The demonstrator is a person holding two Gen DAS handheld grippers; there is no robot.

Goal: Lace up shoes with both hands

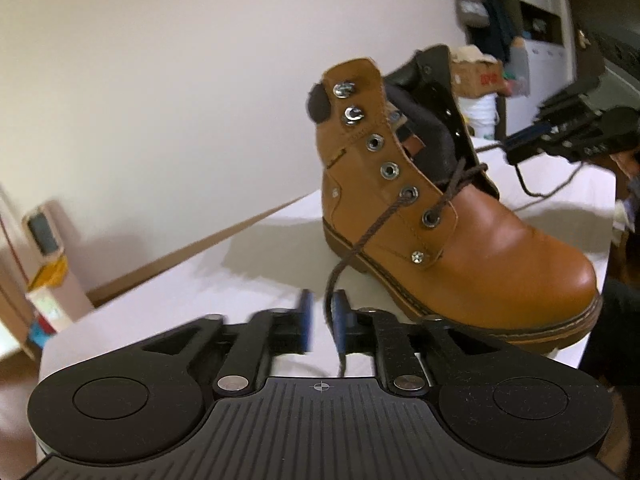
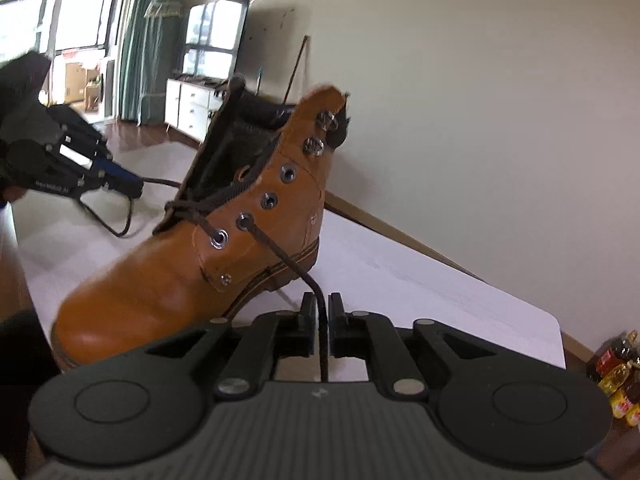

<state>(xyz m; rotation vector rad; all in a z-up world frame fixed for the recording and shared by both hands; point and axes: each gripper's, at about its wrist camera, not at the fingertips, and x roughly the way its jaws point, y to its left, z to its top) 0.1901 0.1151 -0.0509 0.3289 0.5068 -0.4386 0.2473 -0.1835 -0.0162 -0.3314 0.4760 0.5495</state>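
A tan leather boot (image 1: 480,248) (image 2: 160,280) stands on a white table (image 1: 180,300), its dark brown lace threaded through the lowest eyelets only. One lace end (image 1: 372,232) runs from a left-side eyelet down between the blue pads of my left gripper (image 1: 323,320), which stand apart without pinching it. The other lace end (image 2: 280,252) drops from a right-side eyelet into the narrow gap of my right gripper (image 2: 320,320), whose pads also leave room around it. Each gripper shows in the other's view: the right gripper (image 1: 510,152), the left gripper (image 2: 136,186).
The table (image 2: 440,300) ends close behind the boot, near a plain wall. Bottles (image 2: 620,376) stand on the floor at the right. A cardboard box (image 1: 478,74) and a white cabinet (image 2: 192,108) sit farther off in the room.
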